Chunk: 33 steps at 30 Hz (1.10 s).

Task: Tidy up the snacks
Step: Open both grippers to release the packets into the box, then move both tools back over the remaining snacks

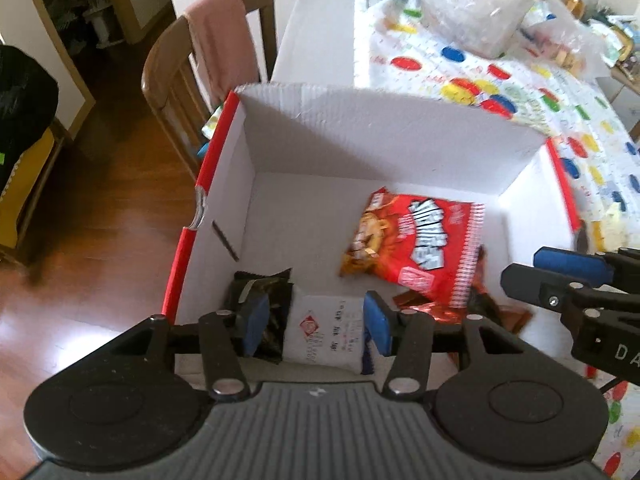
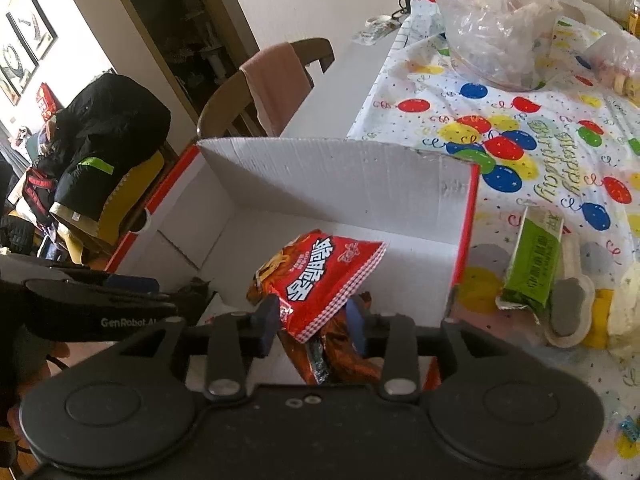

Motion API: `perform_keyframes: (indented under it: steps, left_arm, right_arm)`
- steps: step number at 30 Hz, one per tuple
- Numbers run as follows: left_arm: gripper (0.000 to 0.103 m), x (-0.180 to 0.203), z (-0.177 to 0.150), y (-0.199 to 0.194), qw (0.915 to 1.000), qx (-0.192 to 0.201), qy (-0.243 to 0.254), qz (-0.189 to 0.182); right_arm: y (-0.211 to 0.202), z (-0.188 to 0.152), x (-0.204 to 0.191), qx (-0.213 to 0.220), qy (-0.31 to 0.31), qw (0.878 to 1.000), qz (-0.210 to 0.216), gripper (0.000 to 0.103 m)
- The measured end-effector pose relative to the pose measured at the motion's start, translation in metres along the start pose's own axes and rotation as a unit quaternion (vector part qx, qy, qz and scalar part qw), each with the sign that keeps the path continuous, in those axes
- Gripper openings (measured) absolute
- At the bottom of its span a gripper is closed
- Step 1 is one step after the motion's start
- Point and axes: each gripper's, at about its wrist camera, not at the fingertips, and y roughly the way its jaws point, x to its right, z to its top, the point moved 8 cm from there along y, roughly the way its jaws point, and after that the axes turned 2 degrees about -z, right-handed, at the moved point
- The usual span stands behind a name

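From the left wrist, a white box (image 1: 360, 140) with red edges sits on the counter (image 1: 320, 40), a wooden chair (image 1: 180, 80) draped with a pink cloth beyond it. Inside lie a red snack bag (image 1: 416, 240), a black packet (image 1: 272, 312) and a white packet (image 1: 324, 332). The left tongs (image 1: 316, 324) hang spread over the white packet, with the right tongs (image 1: 560, 272) alongside.

From the right wrist, a green packet (image 2: 532, 264) lies on the balloon tablecloth (image 2: 520, 152) beside the box (image 2: 340, 176). The right tongs (image 2: 312, 320) hover spread over the red snack bag (image 2: 320, 276).

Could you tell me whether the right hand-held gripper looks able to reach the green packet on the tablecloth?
Probably yes: the green packet lies outside the box, uncovered, and the right hand-held gripper is open and empty.
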Motion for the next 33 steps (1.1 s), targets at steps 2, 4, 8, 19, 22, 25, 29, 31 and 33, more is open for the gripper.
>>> perform_keyframes:
  steps: [2,4,8,19,22,25,29,31,33]
  left_arm:
    - [0.054,0.005,0.0,-0.009,0.9999,0.011,0.003,-0.006]
    - [0.056,0.011,0.002,-0.018,0.9996,0.024,0.007,-0.014]
    - [0.059,0.024,0.005,-0.036,0.9984,0.049,0.013,-0.027]
    - [0.07,0.08,0.007,-0.076,0.9909,0.111,0.036,-0.067]
    - [0.074,0.098,0.008,-0.082,0.9882,0.127,0.042,-0.075]
    - [0.077,0.118,0.01,-0.088,0.9846,0.146,0.048,-0.083]
    - [0.08,0.141,0.011,-0.09,0.9815,0.16,0.053,-0.091]
    - [0.08,0.154,0.01,-0.089,0.9807,0.16,0.056,-0.096]
    - [0.08,0.165,0.009,-0.087,0.9807,0.159,0.056,-0.1]
  right_arm:
    - [-0.009,0.0,0.0,0.007,-0.003,1.0,0.004,0.039]
    - [-0.017,0.001,0.001,0.013,-0.004,1.0,0.007,0.04]
    - [-0.037,0.003,0.002,0.03,-0.005,0.999,0.013,0.044]
    - [-0.095,0.004,0.02,0.079,-0.006,0.996,0.031,0.068]
    - [-0.11,0.004,0.033,0.089,-0.002,0.996,0.029,0.076]
    - [-0.124,0.003,0.046,0.099,-0.002,0.995,0.025,0.081]
    - [-0.142,0.001,0.069,0.111,-0.005,0.994,0.015,0.087]
    - [-0.149,-0.001,0.08,0.116,-0.005,0.993,0.009,0.091]
    - [-0.156,-0.004,0.092,0.119,-0.005,0.993,0.001,0.093]
